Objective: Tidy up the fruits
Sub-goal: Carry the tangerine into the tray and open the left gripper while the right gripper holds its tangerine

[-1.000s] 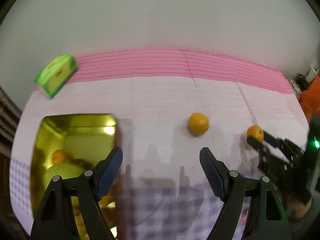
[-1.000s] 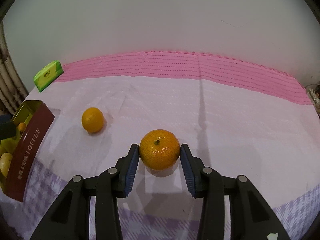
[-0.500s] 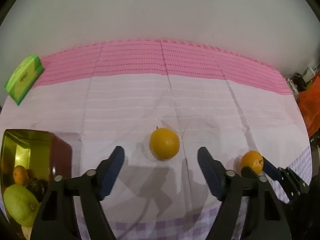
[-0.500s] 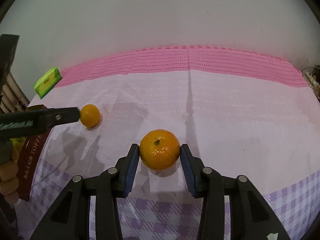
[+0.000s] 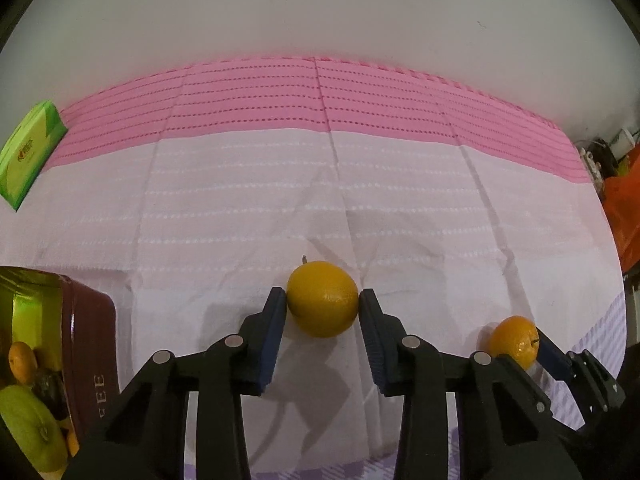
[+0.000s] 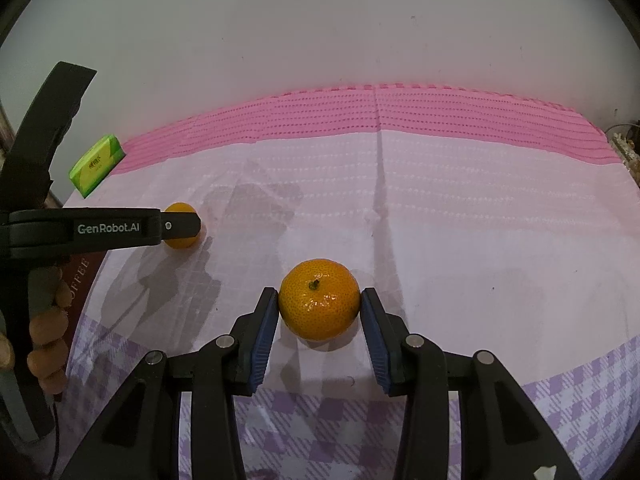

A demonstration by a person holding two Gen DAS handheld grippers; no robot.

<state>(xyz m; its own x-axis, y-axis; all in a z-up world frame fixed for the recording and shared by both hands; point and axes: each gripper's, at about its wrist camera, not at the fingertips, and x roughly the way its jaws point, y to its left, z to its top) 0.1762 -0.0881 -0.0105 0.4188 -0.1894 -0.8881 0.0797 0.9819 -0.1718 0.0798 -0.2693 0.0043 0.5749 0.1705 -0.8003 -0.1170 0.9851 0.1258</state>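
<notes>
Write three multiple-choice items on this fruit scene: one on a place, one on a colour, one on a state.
1. Where is the green packet?
A. far left, by the pink band
B. inside the tin
C. between the right gripper's fingers

2. What colour is the tin outside?
A. blue
B. dark red
C. white

3. How is the left gripper?
A. wide open, nothing between
B. shut on an orange
C. holding the packet

Answers: 1 A, it lies at the cloth's far left edge. 2 B, its lettered wall is dark red. 3 B, both pads press the fruit.
</notes>
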